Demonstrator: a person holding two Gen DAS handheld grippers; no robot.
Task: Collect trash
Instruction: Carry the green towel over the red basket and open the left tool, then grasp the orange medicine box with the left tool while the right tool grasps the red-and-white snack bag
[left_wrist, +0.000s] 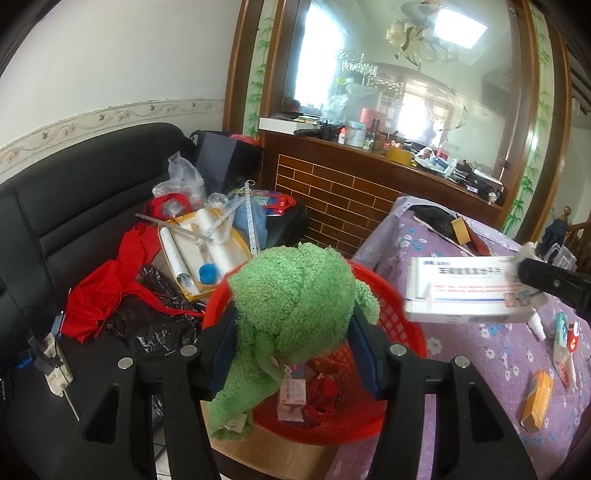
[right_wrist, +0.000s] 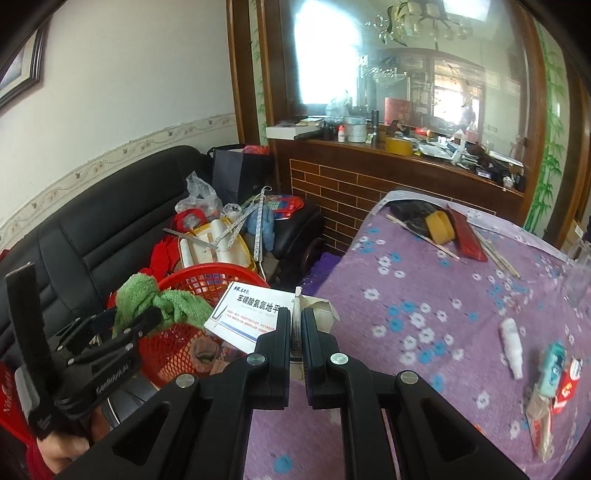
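My left gripper (left_wrist: 291, 325) is shut on a green fuzzy cloth (left_wrist: 295, 299) and holds it over a red plastic basket (left_wrist: 402, 317); the basket holds small boxes and red wrappers. In the right wrist view the left gripper (right_wrist: 125, 328) holds the cloth (right_wrist: 162, 299) at the basket's rim (right_wrist: 221, 277). My right gripper (right_wrist: 295, 325) is shut on a white medicine box (right_wrist: 251, 314), with its flap between the fingers, beside the basket. The box also shows in the left wrist view (left_wrist: 465, 291), held by the right gripper (left_wrist: 532, 277).
The purple flowered tablecloth (right_wrist: 424, 295) carries a small white bottle (right_wrist: 511, 347), packets (right_wrist: 554, 373), an orange box (left_wrist: 537, 402), a yellow block (right_wrist: 439, 223) and sticks. A black sofa (left_wrist: 92, 192) on the left is piled with red cloth, bags and rulers. A brick-patterned counter stands behind.
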